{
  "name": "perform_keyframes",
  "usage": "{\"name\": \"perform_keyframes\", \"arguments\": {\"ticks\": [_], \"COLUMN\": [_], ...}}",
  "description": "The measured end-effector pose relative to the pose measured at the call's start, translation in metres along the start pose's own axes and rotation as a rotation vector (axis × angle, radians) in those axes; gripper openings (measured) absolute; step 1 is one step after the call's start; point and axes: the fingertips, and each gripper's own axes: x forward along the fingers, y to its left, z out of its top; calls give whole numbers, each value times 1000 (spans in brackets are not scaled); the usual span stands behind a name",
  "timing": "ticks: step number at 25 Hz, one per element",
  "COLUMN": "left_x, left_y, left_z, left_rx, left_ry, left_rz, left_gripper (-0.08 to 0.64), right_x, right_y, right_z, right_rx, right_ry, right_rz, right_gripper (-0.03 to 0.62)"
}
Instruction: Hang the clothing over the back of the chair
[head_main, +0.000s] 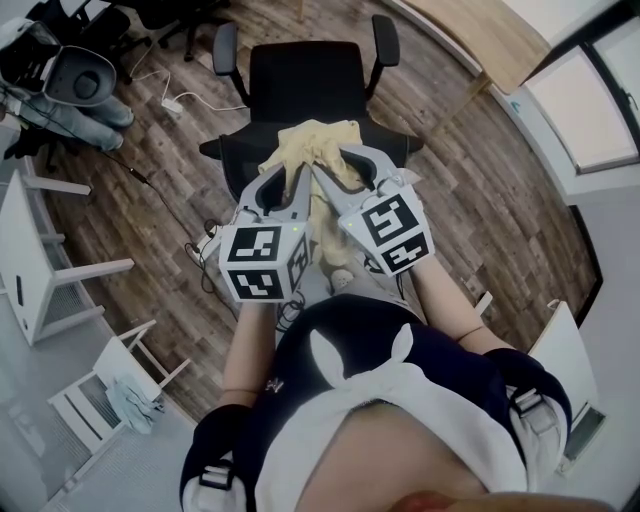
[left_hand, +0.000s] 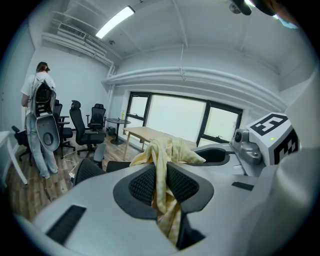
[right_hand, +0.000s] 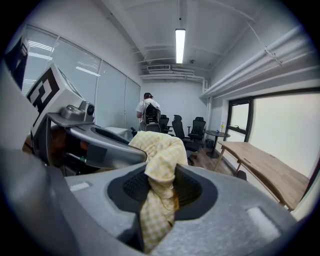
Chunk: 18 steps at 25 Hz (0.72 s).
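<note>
A pale yellow checked garment (head_main: 312, 146) is bunched above the black office chair (head_main: 300, 85), whose seat lies just beyond it. Side by side over the near edge of the chair, my left gripper (head_main: 290, 180) and my right gripper (head_main: 345, 168) each pinch a fold of the cloth. In the left gripper view the garment (left_hand: 162, 172) runs between the ribbed pads (left_hand: 144, 185), with the left gripper (left_hand: 161, 186) shut on it. In the right gripper view a thick wad of the garment (right_hand: 161, 165) fills the jaws of the right gripper (right_hand: 161, 189). The rest of the cloth hangs down between my arms.
A wooden table (head_main: 490, 35) stands beyond the chair at the right. A person (left_hand: 39, 120) stands at the far left among several black office chairs (left_hand: 82, 127). White folding stands (head_main: 60, 265) are on the wood floor to my left, and cables (head_main: 170, 100) run across it.
</note>
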Motion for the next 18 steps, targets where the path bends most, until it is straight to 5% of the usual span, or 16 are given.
{"name": "perform_keyframes", "arguments": {"ticks": [7, 18], "left_x": [5, -6], "left_y": [1, 2], "left_z": [-4, 2], "left_rx": [25, -22], "left_ry": [22, -30], "left_rz": [68, 53], "left_gripper": [64, 85], "right_x": [4, -6], "right_y": [-1, -2], "right_z": [-5, 2], "right_rx": [-8, 13], "right_ry": [40, 24], "right_rz": [0, -25], "right_gripper": [120, 158]}}
